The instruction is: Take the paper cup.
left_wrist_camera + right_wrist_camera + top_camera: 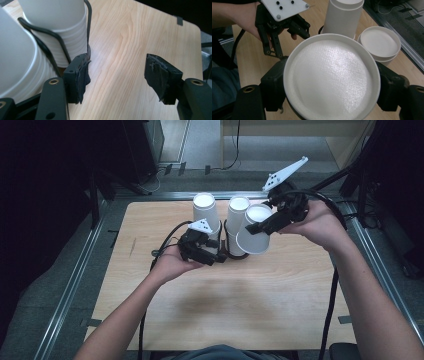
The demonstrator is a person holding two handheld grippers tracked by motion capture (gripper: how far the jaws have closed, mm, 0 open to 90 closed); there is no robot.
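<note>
Pale wood tabletop point(280, 290) beneath me; my right gripper point(256, 228) clamps an upturned white paper cup point(254, 236) by its sidewall, just beside the stacks in the wire rack point(53, 37). My left gripper point(122, 80) stands released, nothing between its jaws. Light and crushable, I judge, so I'd grip gently near the stiffer base.

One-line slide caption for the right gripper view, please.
Right tongs clamp an upside-down white paper cup; beyond stand two inverted cup stacks and the left tongs.
</note>
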